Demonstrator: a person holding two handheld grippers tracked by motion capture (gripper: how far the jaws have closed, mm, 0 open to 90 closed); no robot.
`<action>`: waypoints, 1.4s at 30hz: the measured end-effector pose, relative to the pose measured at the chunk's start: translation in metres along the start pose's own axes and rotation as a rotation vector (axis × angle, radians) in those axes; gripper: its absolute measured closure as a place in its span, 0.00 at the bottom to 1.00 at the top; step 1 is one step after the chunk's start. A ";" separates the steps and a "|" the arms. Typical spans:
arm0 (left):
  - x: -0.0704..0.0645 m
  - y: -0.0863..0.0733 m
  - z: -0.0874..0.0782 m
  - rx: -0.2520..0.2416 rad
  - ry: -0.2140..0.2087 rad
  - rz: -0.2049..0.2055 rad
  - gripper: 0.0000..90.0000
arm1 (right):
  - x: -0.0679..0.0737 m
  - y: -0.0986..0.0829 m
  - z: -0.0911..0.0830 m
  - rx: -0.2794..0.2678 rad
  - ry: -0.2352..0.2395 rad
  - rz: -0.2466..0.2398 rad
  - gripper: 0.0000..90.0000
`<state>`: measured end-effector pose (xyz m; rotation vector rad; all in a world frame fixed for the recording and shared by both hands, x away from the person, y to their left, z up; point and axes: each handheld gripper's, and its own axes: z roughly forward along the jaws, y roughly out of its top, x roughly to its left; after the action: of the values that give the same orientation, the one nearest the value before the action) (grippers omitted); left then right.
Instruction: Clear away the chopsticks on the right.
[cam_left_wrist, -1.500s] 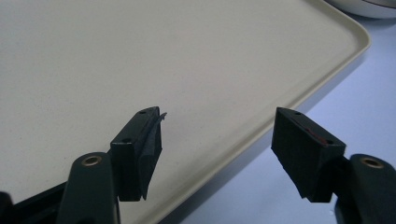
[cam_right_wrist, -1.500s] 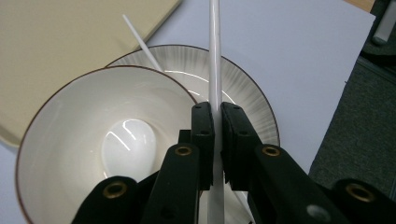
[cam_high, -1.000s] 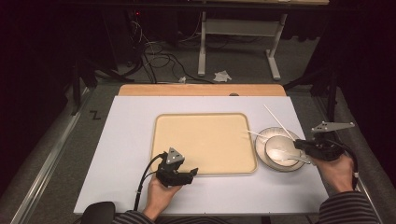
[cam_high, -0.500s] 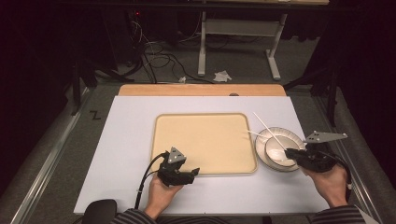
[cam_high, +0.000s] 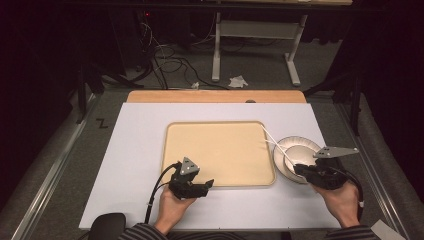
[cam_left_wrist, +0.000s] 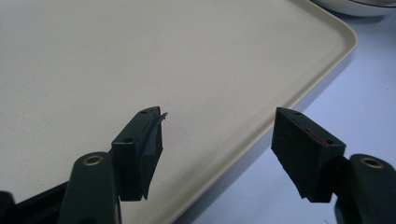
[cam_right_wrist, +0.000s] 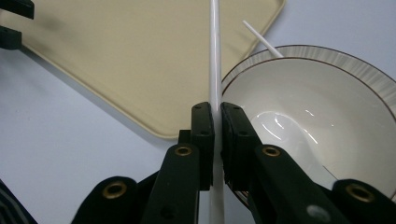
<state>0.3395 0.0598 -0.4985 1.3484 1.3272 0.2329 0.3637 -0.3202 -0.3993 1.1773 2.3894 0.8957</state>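
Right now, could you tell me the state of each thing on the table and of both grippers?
Left gripper: open, holding nothing, over the tray's edge.
Right gripper: shut on the white chopstick.
Second chopstick: leaning on the bowl's rim.
Bowl: upright, beside the tray.
Tray: flat, bare.

We see the desk (cam_high: 140, 150) lit evenly from above, while the room behind it sinks into darkness. Shadows are soft and short. In the right gripper view, small glare streaks sit in the bowl (cam_right_wrist: 327, 107), and the nearest black parts are blurred. The high view looks slightly soft.
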 end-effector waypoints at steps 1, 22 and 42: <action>0.000 0.000 0.000 0.001 -0.001 0.001 0.38 | 0.003 0.000 0.000 0.003 0.003 0.000 0.95; -0.002 0.002 -0.002 -0.001 -0.005 0.013 0.38 | 0.030 0.003 0.024 -0.005 0.073 0.052 0.95; -0.002 0.004 -0.006 -0.010 0.001 0.021 0.38 | 0.044 0.027 0.050 -0.001 0.107 0.063 0.95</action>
<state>0.3365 0.0629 -0.4931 1.3542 1.3113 0.2544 0.3800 -0.2533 -0.4197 1.2395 2.4469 1.0040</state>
